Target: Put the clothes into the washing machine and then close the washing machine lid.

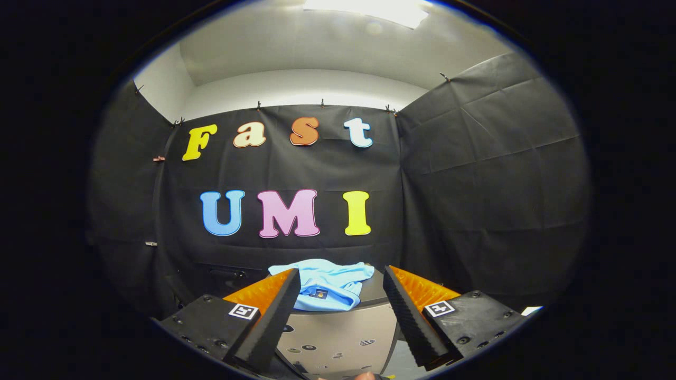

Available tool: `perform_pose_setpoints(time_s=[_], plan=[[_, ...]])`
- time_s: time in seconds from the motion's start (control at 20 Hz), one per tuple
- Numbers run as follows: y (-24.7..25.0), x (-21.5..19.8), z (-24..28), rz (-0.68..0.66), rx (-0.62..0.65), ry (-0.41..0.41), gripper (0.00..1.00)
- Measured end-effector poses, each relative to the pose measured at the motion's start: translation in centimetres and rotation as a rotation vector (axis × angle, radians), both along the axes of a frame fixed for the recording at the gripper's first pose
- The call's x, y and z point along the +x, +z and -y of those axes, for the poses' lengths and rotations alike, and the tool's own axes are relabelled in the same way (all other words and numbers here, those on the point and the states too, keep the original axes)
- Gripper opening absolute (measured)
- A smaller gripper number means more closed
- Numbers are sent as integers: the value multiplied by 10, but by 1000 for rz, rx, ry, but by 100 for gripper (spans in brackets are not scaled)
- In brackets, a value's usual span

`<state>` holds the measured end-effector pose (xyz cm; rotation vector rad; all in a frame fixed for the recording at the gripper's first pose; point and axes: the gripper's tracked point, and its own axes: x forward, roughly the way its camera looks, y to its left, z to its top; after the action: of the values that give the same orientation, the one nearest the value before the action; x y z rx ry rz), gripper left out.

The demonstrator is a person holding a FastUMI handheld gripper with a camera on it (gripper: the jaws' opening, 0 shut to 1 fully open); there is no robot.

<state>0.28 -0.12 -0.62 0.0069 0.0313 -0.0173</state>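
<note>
Right now the tongs [341,287] hang with their two fingers spread wide, gripping nothing. One light blue garment [327,287], crumpled with a dark tag showing, lies just ahead of the fingertips and between them, on the dark top of the one washing machine [338,338]. That machine's pale grey front panel sits below, between the two fingers, dotted with small round marks.

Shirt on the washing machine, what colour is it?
Light blue shirt, seen in the gripper view.
</note>
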Motion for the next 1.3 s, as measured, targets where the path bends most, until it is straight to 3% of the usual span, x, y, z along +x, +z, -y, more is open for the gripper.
perform_pose_setpoints(time_s=[0.4,0.6,1.0,1.3], plan=[[-12,28,-6,-41,52,33,98],[-30,92,-6,-127,35,17,98],[-81,216,-53,-395,-34,125,98],[-119,272,-46,-571,8,14,98]])
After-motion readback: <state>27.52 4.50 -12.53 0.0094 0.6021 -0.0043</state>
